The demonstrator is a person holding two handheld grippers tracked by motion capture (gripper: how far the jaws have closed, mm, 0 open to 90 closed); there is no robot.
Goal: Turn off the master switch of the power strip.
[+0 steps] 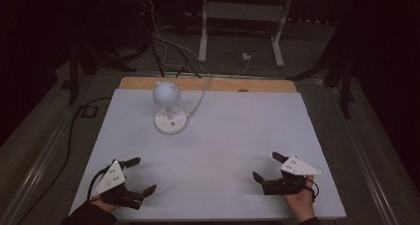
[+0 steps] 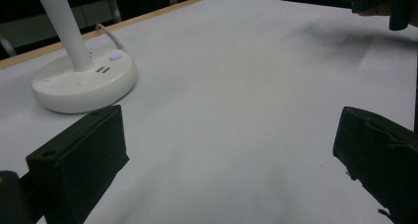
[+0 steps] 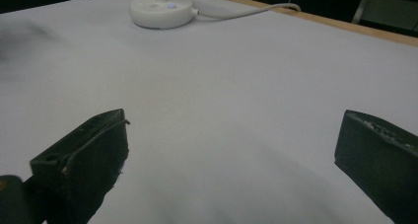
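Observation:
A white desk lamp [image 1: 167,102] with a round head and a round base [image 2: 84,81] stands at the far left-middle of the white table [image 1: 237,136]. Its base [image 3: 161,9] carries a small blue light. My left gripper [image 1: 141,175] rests open at the near left corner, nothing between its jaws. My right gripper [image 1: 266,166] rests open at the near right, its jaws wide apart over bare tabletop. Both grippers lie far from the lamp. In the left gripper view the other gripper [image 2: 382,2] appears at the top right.
A white cable [image 3: 246,9] runs from the lamp base over the wooden back edge [image 1: 208,84]. Behind the table stand a white frame [image 1: 242,22] and loose cables on the floor. A dark stand [image 1: 74,61] is at the left.

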